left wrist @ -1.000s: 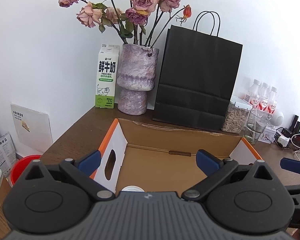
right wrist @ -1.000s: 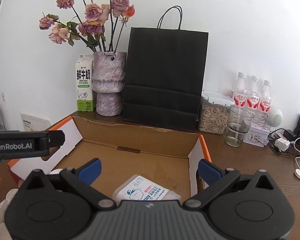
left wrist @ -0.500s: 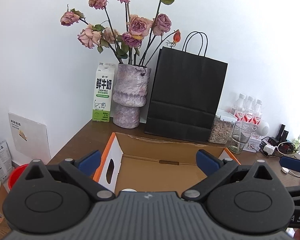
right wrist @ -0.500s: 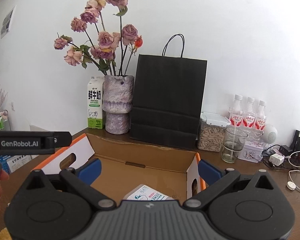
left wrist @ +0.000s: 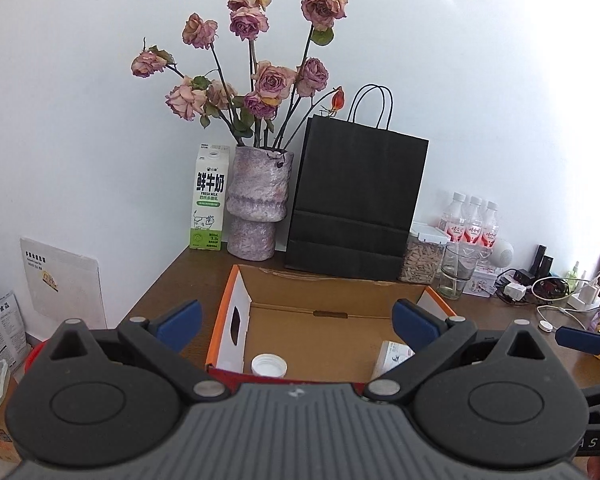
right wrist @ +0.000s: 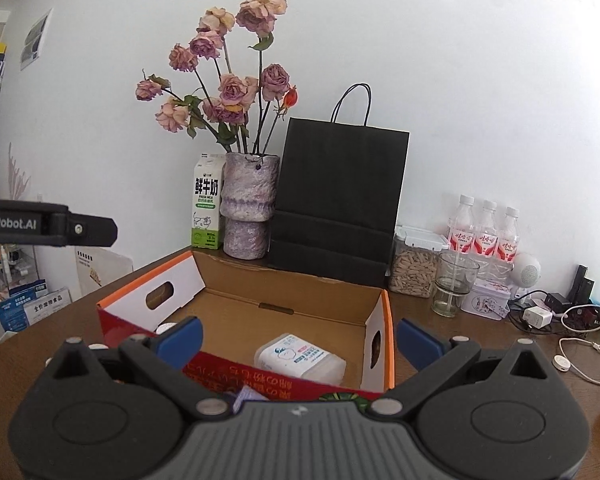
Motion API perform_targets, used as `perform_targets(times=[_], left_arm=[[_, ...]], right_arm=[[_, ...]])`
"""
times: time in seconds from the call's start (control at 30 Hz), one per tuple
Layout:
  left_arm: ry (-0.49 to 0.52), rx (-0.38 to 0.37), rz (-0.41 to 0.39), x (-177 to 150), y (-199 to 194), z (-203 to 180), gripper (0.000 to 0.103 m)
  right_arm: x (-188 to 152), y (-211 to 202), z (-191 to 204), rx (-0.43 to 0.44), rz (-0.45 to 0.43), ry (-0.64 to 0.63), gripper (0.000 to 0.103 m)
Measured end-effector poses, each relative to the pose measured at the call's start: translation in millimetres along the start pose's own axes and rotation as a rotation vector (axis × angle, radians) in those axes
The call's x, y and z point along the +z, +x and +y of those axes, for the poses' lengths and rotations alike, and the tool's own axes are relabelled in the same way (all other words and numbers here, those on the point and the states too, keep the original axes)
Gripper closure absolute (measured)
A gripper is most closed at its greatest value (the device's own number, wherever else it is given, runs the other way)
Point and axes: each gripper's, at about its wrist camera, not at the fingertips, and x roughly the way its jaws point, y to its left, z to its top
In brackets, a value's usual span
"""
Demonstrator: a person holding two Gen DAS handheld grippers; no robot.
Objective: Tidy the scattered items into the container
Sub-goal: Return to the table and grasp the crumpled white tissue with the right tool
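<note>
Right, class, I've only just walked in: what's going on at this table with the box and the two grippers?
A person is tidying loose items into an open cardboard box on a wooden table, with a gripper in each hand. Both the left gripper and the right gripper are open and empty, held at the box's near edge. Inside lie a pack of wipes and a white-capped bottle. The vase, black bag and milk carton behind stand untouched.

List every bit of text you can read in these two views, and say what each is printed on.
"鲜牛奶" and "FRESH MILK": milk carton; its smaller print is too small to read.
"GenRobot.AI", first letter cut off by the frame edge: left gripper's body, in the right wrist view.
"全价宠物食品": blue-and-white pack at the far left.
Red box front: large yellow characters, upside down, unreadable.
Tissue pack, bottle labels, wall papers: too small or blurred.
</note>
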Motion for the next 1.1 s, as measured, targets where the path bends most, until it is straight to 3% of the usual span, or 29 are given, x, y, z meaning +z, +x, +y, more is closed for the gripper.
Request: perform_targets(times=[0.33,0.73,1.1], left_arm=[[-0.002,0.064,0.016,-45.8,-44.2,20.7,0.0],[-0.035,0.111,0.069,-106.8,-69.9,30.9,0.0],[0.001,0.104,0.088,-132.2,-80.3,18.9,0.0]], right_arm=[[-55.5,-38.6,1.3,0.001,0.062,0.028,0.0],[-116.6,-65.3,33.7,0.076,0.147,0.061,0.0],[-127.1,-64.3,55.5,0.101,0.187,0.068,0.001]])
